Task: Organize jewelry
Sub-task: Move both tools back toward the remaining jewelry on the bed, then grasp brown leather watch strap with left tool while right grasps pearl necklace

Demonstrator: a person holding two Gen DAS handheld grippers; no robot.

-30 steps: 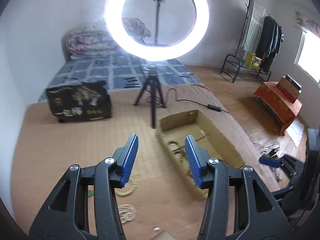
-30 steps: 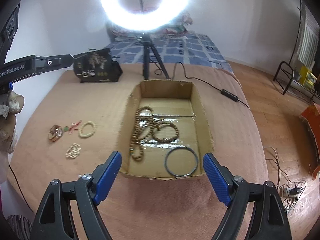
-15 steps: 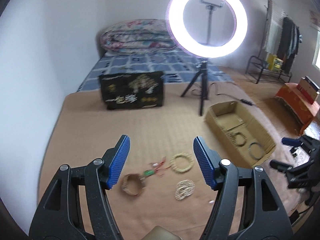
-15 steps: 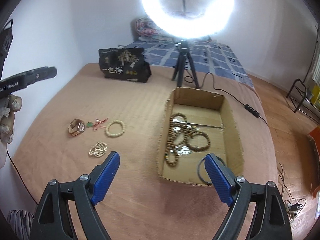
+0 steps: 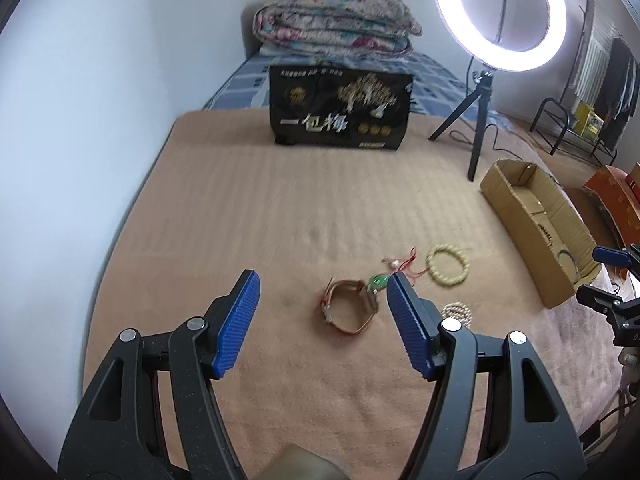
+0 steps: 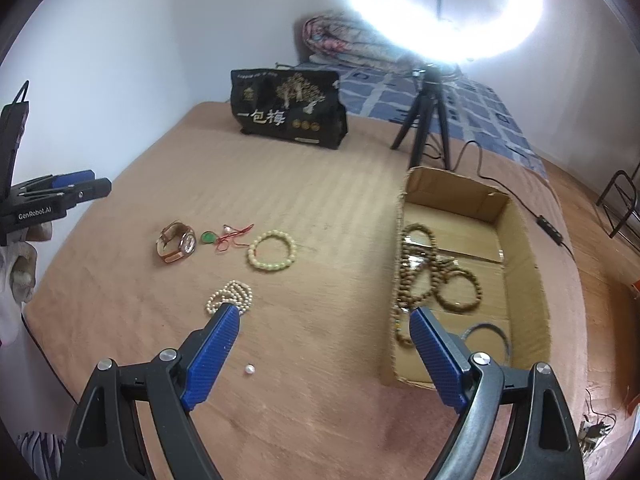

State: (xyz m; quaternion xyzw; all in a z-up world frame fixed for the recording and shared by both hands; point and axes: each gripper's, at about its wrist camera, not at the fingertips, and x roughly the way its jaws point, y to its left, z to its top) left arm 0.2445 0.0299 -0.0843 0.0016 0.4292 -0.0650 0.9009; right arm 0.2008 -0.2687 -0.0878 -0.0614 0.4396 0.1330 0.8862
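A brown-strap watch (image 5: 350,307) (image 6: 176,243) lies on the tan blanket, straight ahead of my open, empty left gripper (image 5: 322,322). Beside it lie a green pendant on red cord (image 5: 379,281) (image 6: 224,236), a pale yellow bead bracelet (image 5: 447,266) (image 6: 272,250) and a coiled pearl strand (image 5: 457,313) (image 6: 231,296). A loose pearl (image 6: 249,369) lies between the fingers of my open, empty right gripper (image 6: 324,354). The cardboard box (image 6: 528,264) (image 5: 532,236) at right holds brown bead strands (image 6: 420,272) and a dark bangle (image 6: 486,340).
A black printed bag (image 5: 340,112) (image 6: 290,114) stands at the back. A ring light on a tripod (image 5: 482,116) (image 6: 426,120) stands behind the box, its cable (image 6: 516,196) trailing right. Folded quilts (image 5: 336,24) lie at the wall. The bed edge drops off at right.
My left gripper has swung left from the box to face the watch and has opened wider. My right gripper has turned left, bringing the loose jewelry and pearl into view.
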